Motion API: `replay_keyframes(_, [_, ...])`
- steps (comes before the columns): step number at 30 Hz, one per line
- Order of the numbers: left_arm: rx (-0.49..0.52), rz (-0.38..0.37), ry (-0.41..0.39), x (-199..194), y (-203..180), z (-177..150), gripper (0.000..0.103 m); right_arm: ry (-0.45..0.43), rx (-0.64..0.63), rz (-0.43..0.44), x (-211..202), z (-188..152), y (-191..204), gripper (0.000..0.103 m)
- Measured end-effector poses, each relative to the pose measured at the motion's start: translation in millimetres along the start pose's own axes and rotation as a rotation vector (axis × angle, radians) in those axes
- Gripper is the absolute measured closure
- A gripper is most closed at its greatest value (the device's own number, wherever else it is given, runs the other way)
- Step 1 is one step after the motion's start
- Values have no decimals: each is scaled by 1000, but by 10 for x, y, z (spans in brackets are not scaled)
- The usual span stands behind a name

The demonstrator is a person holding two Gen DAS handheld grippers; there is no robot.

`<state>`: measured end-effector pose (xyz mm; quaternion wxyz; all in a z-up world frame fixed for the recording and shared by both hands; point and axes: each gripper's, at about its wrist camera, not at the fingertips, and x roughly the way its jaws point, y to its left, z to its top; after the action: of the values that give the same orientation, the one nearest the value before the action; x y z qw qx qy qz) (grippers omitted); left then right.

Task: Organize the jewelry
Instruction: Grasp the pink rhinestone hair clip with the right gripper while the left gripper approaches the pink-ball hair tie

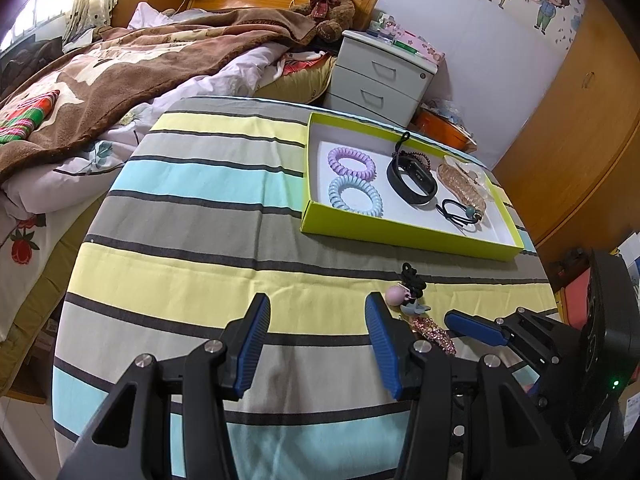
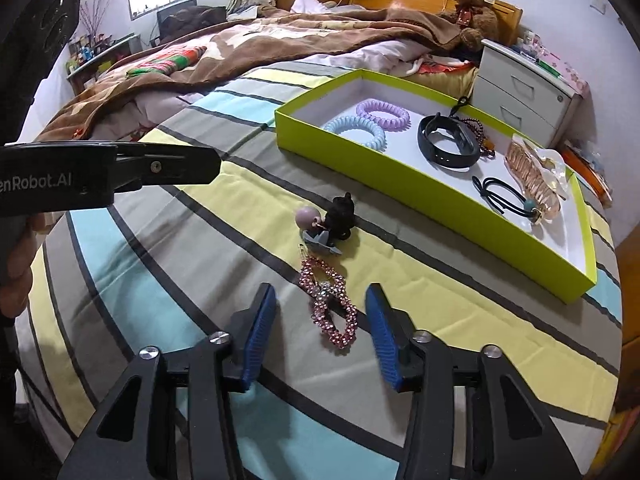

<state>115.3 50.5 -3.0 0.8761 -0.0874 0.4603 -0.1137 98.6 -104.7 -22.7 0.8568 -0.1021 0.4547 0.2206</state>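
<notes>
A lime-green box [image 1: 400,236] [image 2: 360,160] on the striped cloth holds a purple coil band [image 1: 352,163] [image 2: 383,113], a blue coil band [image 1: 355,197] [image 2: 354,130], a black wristband [image 1: 412,178] [image 2: 448,146], a black hair tie [image 1: 458,210] [image 2: 504,196] and a pink clip [image 1: 460,180] [image 2: 532,176]. On the cloth lie a pink beaded hairpiece [image 2: 330,304] [image 1: 434,332] and a small charm with a pink ball [image 2: 324,222] [image 1: 408,292]. My right gripper [image 2: 320,332] is open, its fingers either side of the beaded hairpiece. My left gripper [image 1: 318,344] is open and empty.
A bed with a brown blanket [image 1: 140,64] lies left and behind. A white drawer unit [image 1: 380,80] and a teddy bear [image 1: 332,4] stand beyond the box. A wooden wardrobe [image 1: 580,140] is at the right.
</notes>
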Motion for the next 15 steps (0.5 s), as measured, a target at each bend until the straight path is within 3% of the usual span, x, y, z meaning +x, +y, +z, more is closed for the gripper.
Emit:
replay_keyframes(4, [0, 2, 0, -4, -7, -4, 52, -8, -3, -2, -17, -14, 29, 80])
replay_keyframes(15, [10, 0, 8, -15, -52, -39, 52, -38, 27, -35, -119, -121, 9, 89])
